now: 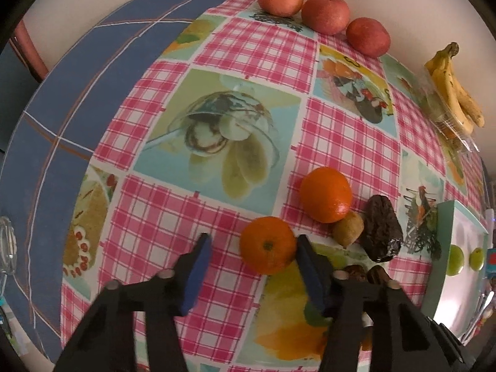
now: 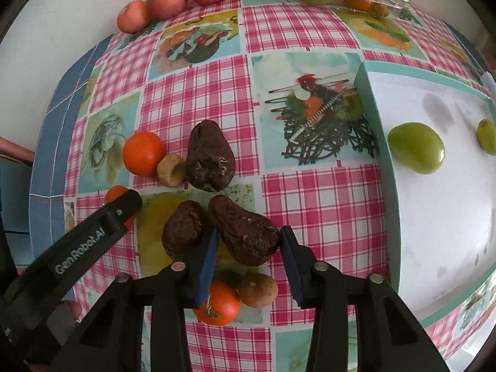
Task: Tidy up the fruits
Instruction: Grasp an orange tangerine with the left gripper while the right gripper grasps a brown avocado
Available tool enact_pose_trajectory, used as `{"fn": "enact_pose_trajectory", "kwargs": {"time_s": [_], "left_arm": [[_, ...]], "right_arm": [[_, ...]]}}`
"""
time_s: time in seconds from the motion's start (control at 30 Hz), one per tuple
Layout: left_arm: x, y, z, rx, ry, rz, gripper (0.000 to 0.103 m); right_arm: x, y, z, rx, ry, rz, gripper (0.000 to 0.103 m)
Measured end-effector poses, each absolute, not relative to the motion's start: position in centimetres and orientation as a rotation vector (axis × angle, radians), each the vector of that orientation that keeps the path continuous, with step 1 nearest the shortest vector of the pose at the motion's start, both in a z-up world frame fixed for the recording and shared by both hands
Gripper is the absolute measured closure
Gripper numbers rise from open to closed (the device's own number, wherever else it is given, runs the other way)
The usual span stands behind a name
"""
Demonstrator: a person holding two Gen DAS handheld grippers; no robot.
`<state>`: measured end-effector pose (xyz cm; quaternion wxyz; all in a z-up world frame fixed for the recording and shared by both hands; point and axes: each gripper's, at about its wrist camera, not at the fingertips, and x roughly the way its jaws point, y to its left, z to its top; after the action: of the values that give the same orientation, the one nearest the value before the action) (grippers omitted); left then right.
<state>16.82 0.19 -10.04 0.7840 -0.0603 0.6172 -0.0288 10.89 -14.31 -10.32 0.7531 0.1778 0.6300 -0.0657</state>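
My left gripper is open around an orange on the checked tablecloth; the right pad touches it, the left pad stands apart. A second orange, a kiwi and a dark avocado lie just beyond. My right gripper is open around a dark avocado, both pads close to its sides. Another avocado lies left of it, a third farther off. A white tray at the right holds two green fruits.
Three red apples line the far edge by the wall. Bananas lie on a clear plastic pack at the far right. An orange and a kiwi lie under my right gripper. The left gripper's arm reaches in from the left.
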Motion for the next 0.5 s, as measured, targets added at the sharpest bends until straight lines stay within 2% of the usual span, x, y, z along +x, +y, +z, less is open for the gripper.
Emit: {"fn": "enact_pose_trajectory", "kwargs": {"time_s": [0.03, 0.23, 0.5], "left_arm": [[17.1, 0.2, -10.0, -0.132, 1.333, -0.07, 0.065], [17.2, 0.4, -9.4, -0.13, 1.323, -0.085, 0.066], [16.8, 0.8, -5.5, -0.139, 1.226, -0.105, 0.066]], "right_arm": [[10.9, -14.3, -10.3, 0.386, 1.373, -0.144, 0.061], [11.2, -15.0, -9.2, 0.391, 1.354, -0.14, 0.061], [11.1, -15.9, -6.2, 0.387, 1.274, -0.137, 0.061]]}}
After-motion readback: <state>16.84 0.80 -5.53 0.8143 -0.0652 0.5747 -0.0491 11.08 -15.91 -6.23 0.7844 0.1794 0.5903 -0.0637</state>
